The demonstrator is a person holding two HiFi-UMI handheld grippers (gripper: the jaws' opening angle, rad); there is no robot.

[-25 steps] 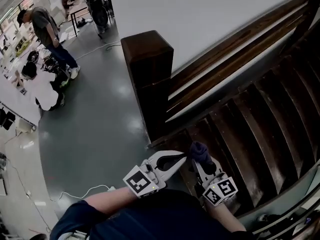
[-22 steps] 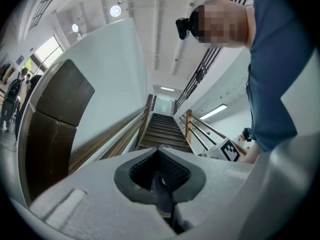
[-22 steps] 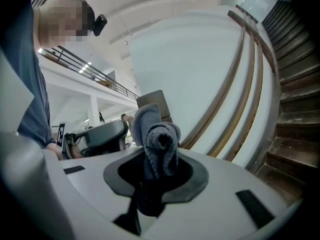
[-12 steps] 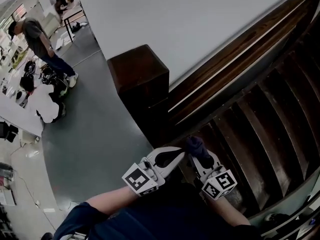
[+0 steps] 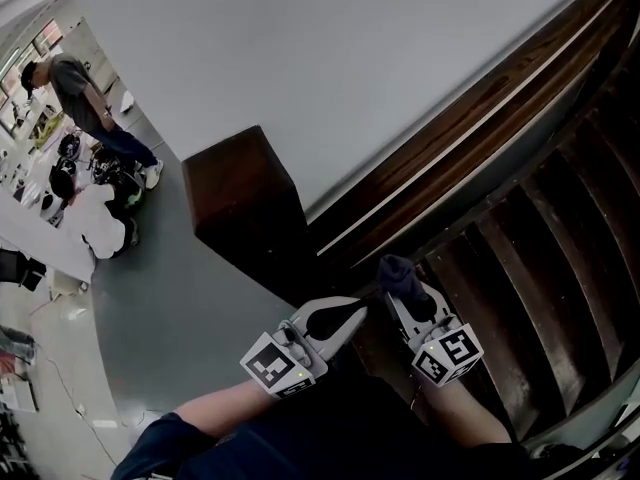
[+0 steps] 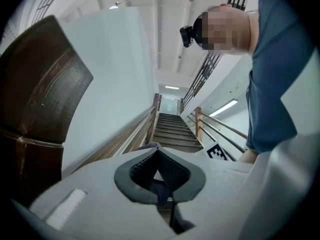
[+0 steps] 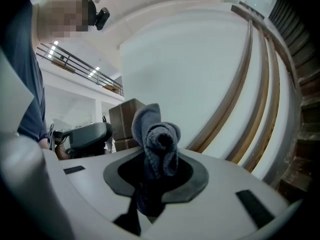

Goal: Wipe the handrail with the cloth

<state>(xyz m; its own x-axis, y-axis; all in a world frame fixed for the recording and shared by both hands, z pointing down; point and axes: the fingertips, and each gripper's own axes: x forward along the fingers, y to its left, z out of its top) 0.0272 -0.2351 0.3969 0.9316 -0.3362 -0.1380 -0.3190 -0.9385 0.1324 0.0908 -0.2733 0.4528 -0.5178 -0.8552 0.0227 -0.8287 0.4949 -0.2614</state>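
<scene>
The dark wooden handrail (image 5: 470,118) climbs along the white wall from a square newel post (image 5: 240,203) toward the upper right. My right gripper (image 5: 398,286) is shut on a bunched dark blue cloth (image 5: 400,273), held just below the rail's lower end and apart from it. In the right gripper view the cloth (image 7: 155,139) sticks up out of the jaws, with the handrail (image 7: 235,99) curving up behind it. My left gripper (image 5: 355,311) is beside the right one, shut with its tips meeting (image 6: 159,146) and nothing held. The rail (image 6: 135,134) runs up on the left of that view.
Dark wooden stair treads (image 5: 540,258) rise to the right. A grey floor (image 5: 150,298) lies far below at left, with people (image 5: 85,83) and white tables there. A second railing (image 6: 210,126) lines the stairs' other side.
The view has shifted up the stairs, so the newel post now sits lower and further left. Both grippers stay side by side, the right still holding the cloth.
</scene>
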